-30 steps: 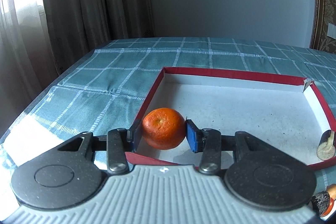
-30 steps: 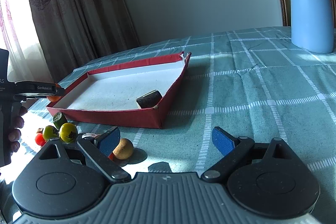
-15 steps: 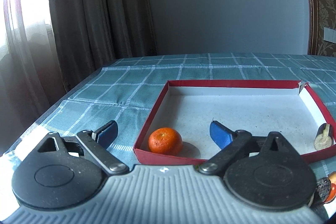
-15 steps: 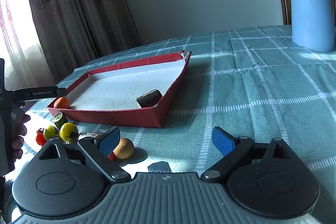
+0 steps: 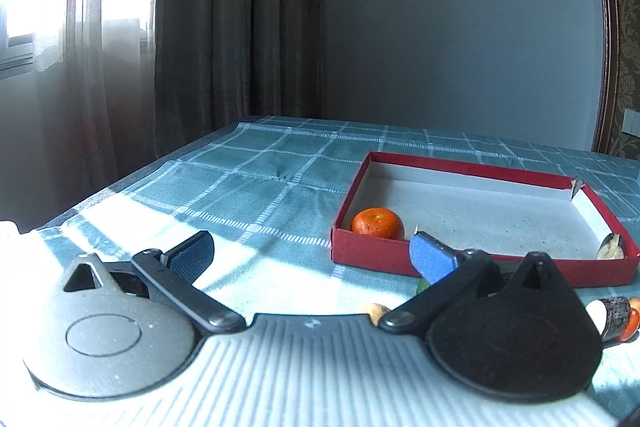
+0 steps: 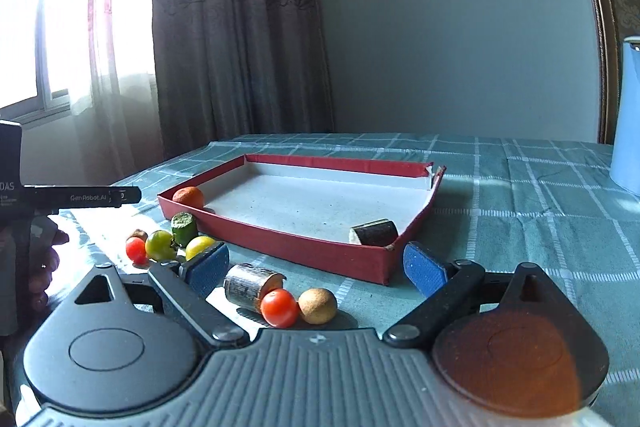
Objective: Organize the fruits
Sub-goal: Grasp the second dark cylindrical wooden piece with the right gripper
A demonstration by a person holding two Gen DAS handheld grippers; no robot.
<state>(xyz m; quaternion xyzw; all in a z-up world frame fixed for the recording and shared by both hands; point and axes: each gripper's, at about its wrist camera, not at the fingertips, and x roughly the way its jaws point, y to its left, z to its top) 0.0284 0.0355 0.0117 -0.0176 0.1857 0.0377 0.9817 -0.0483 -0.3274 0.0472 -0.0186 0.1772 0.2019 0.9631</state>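
Right wrist view, nearest first: my right gripper (image 6: pixel 316 269) has its blue pads spread wide with nothing between them, low over the teal checked tablecloth (image 6: pixel 540 227). Just beyond the pads lie a dark cylindrical cut piece with a pale end (image 6: pixel 250 287), a round red cherry tomato (image 6: pixel 279 307) touching it, and a tan round fruit (image 6: pixel 317 305) just beside the tomato.

Further left, a cluster near the tray's near-left wall: small red tomato (image 6: pixel 136 250), green tomato (image 6: pixel 160 245), yellow tomato (image 6: pixel 200 246), stubby green cut piece (image 6: pixel 184 223).

Shallow red cardboard tray with white floor (image 6: pixel 280 241) next. Inside: a dark-skinned cut piece (image 6: pixel 374 231) in the near right corner, a round orange tangerine (image 6: pixel 188 195) in the left corner.

Blue kettle (image 6: pixel 628 131) far right, partly cut off.

Left wrist view: my left gripper (image 5: pixel 312 259) has its pads spread apart and grips nothing, above the cloth, near and left of the tray (image 5: pixel 472 169). The tangerine (image 5: pixel 377 223) rests in the tray's near-left corner, clear of both pads.

Grey patterned curtains (image 5: pixel 240 35) and a plain wall farthest back.
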